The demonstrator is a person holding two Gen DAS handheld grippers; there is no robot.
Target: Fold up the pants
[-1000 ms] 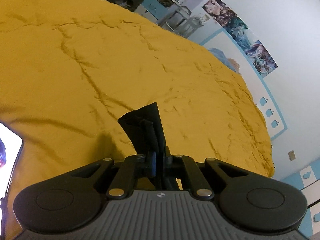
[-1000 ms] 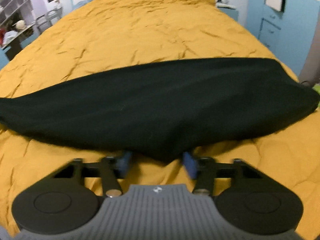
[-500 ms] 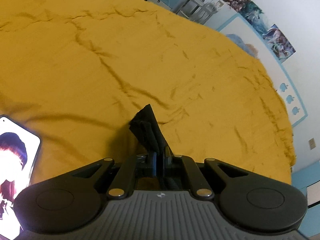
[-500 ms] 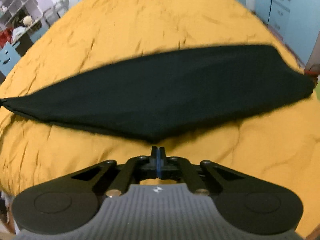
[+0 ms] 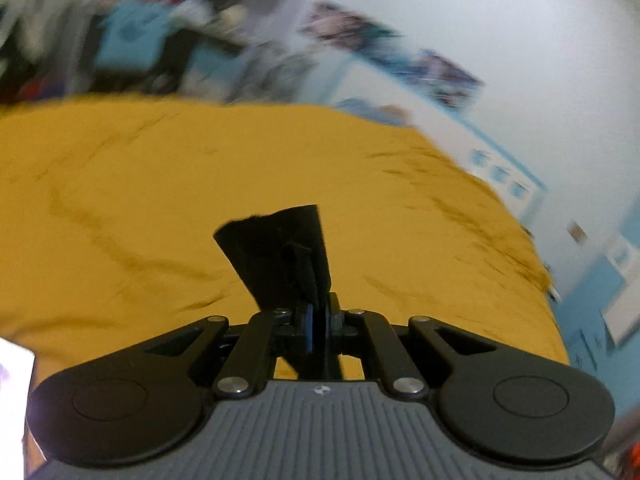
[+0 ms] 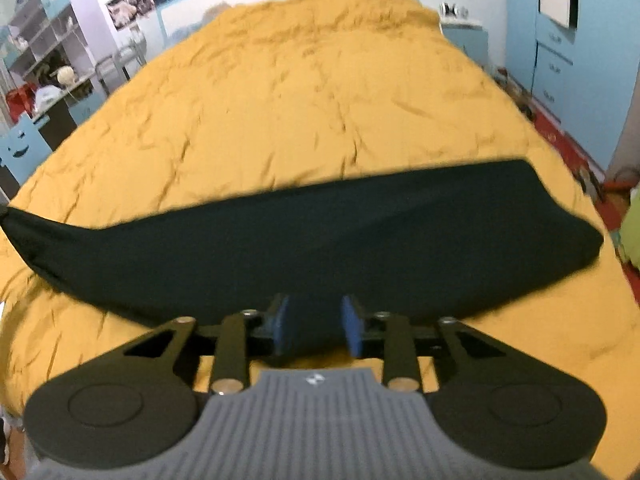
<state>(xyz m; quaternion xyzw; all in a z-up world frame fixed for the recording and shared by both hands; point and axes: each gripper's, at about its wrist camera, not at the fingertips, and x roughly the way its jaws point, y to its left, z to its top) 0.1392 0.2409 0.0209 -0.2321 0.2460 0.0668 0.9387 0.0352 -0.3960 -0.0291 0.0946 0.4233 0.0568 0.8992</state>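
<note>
The black pants (image 6: 304,240) lie stretched across the near part of the yellow bedspread (image 6: 320,112), a long dark band from left to right. My right gripper (image 6: 314,330) is open, its blue pads either side of the pants' near edge. My left gripper (image 5: 318,322) is shut on a corner of the pants (image 5: 280,248), which sticks up between the pads above the bedspread (image 5: 160,200). The left wrist view is blurred by motion.
A phone with a lit screen (image 5: 14,400) lies at the left edge of the bed. Blue cabinets (image 6: 560,64) stand to the right of the bed, shelves and a blue chair (image 6: 24,144) to the left. A white wall with posters (image 5: 400,52) is beyond the bed.
My right gripper was shut half a second ago and is now open around the pants' near edge. My left gripper has tilted up, still holding the corner.
</note>
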